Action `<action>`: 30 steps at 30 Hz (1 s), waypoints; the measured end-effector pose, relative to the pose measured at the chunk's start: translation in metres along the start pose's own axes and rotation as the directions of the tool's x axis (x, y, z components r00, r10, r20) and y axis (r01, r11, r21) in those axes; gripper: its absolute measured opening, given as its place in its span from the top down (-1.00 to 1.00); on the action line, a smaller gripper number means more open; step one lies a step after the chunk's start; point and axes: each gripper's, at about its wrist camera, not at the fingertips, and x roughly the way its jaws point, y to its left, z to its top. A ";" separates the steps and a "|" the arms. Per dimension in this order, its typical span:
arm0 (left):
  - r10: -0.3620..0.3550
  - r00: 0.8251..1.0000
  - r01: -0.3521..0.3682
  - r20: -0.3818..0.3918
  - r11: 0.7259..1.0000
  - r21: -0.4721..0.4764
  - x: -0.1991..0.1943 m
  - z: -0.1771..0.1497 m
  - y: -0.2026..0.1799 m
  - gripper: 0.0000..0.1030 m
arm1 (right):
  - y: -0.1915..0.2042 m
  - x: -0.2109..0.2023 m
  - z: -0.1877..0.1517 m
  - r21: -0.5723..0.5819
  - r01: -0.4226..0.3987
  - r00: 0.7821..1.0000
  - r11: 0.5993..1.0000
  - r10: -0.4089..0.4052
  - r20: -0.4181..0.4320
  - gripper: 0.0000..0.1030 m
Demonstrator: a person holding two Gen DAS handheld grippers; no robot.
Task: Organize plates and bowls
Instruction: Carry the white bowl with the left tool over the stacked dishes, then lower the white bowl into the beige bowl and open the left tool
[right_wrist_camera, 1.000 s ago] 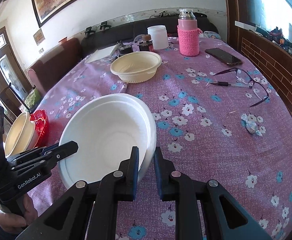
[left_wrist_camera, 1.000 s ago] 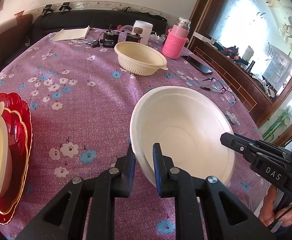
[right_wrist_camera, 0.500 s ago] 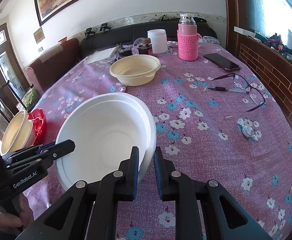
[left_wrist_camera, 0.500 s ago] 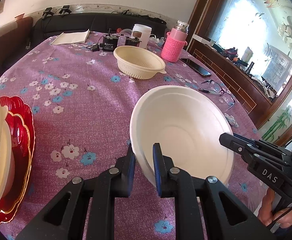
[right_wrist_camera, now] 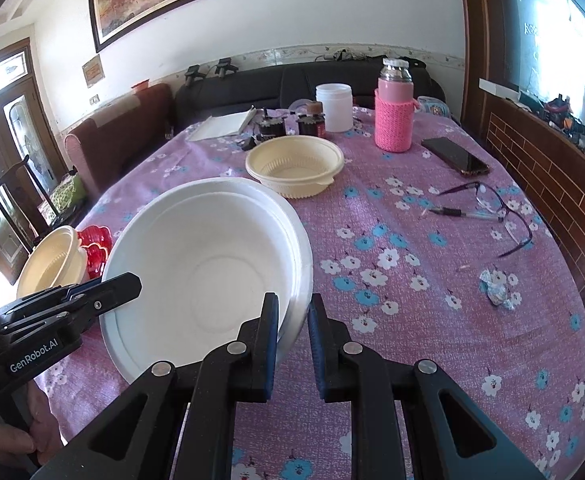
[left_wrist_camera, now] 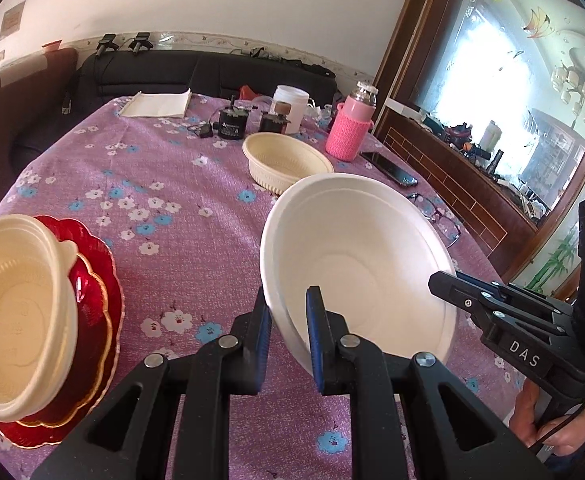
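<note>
At the left edge of the surface point(left_wrist_camera: 164, 184), a cream bowl point(left_wrist_camera: 16, 304) sits in red plates point(left_wrist_camera: 92, 300). The left tool point(left_wrist_camera: 288, 316) and the right tool point(right_wrist_camera: 292, 320) each pinch opposite rim sides of the white bowl point(left_wrist_camera: 356, 268) above the surface, probably to keep it level. Its underside is hidden, and it may be two nested bowls.

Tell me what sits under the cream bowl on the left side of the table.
The cream bowl rests tilted on stacked red plates with gold scalloped rims. At least two rims show; the bowl covers their centres, so anything more beneath is hidden.
</note>
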 end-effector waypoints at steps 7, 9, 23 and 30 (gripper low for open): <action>0.020 0.998 -0.017 0.065 0.999 -0.036 -0.034 0.007 0.021 0.65 | 0.029 -0.007 0.018 -0.051 -0.043 0.999 0.998 0.045 0.022 0.67; 0.036 0.995 -0.032 0.093 0.998 -0.048 -0.048 0.008 0.031 0.63 | 0.041 -0.008 0.023 -0.072 -0.060 0.998 0.996 0.062 0.026 0.67; 0.227 0.958 -0.187 0.172 0.957 -0.224 -0.133 -0.007 0.138 0.62 | 0.169 0.015 0.050 -0.234 -0.274 0.962 0.933 0.270 -0.049 0.66; 0.247 0.959 -0.197 0.141 0.934 -0.296 -0.128 -0.017 0.177 0.62 | 0.206 0.048 0.043 -0.239 -0.312 0.948 0.920 0.285 -0.140 0.66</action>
